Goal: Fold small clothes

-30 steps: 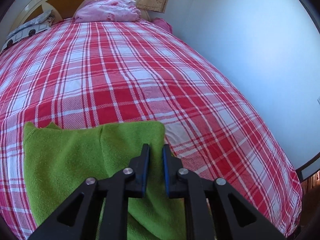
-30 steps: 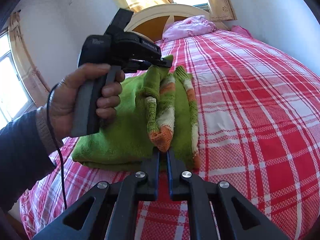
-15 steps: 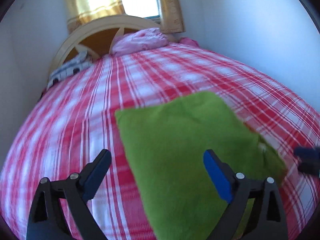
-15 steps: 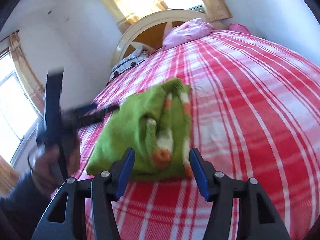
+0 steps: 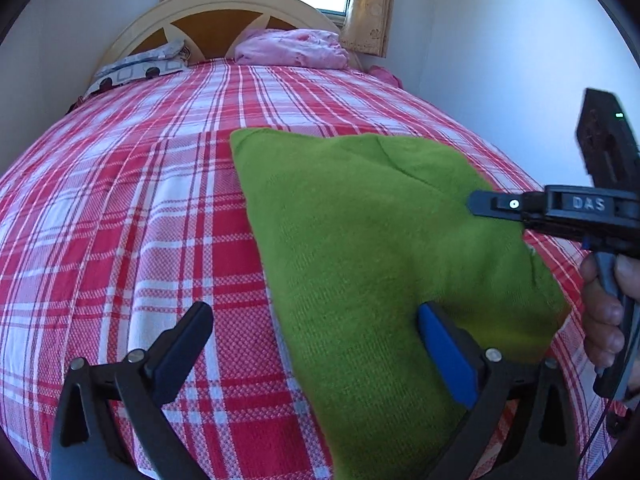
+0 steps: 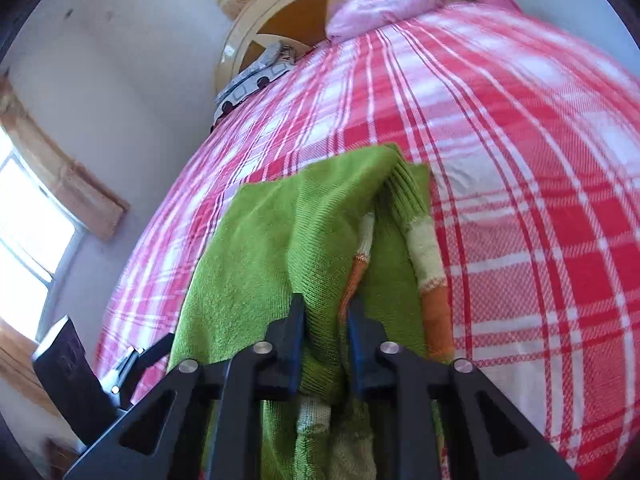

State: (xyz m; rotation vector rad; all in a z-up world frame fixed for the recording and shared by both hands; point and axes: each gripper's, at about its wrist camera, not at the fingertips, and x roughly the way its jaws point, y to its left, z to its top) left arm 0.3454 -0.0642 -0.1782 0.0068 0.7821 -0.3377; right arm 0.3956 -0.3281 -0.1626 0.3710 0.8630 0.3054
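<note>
Green knit fills both views: one folded sweater (image 5: 384, 248) lies on the red-and-white checked bed (image 5: 120, 208), well short of the headboard (image 5: 212, 16) and on the wall side of the bed's middle. The right tool (image 6: 325, 320) is closing its jaws on a bunched ridge of the sweater's near edge, cloth plainly between them. The left tool (image 5: 316, 344) is opening, jaws wide, straddling the sweater's other edge without pressing it.

The likely trouble is the right tool catching only the top layer. The striped sleeve (image 6: 428, 256), tucked beside that ridge, could then slide out and undo the fold when lifted. Pulling toward the foot of the bed could also drag the whole stack, since the left tool pins nothing.

By count: one sweater, two tools, one bed. Against the headboard are one pink bundle (image 5: 292, 48) and one patterned pillow (image 5: 140, 66).
</note>
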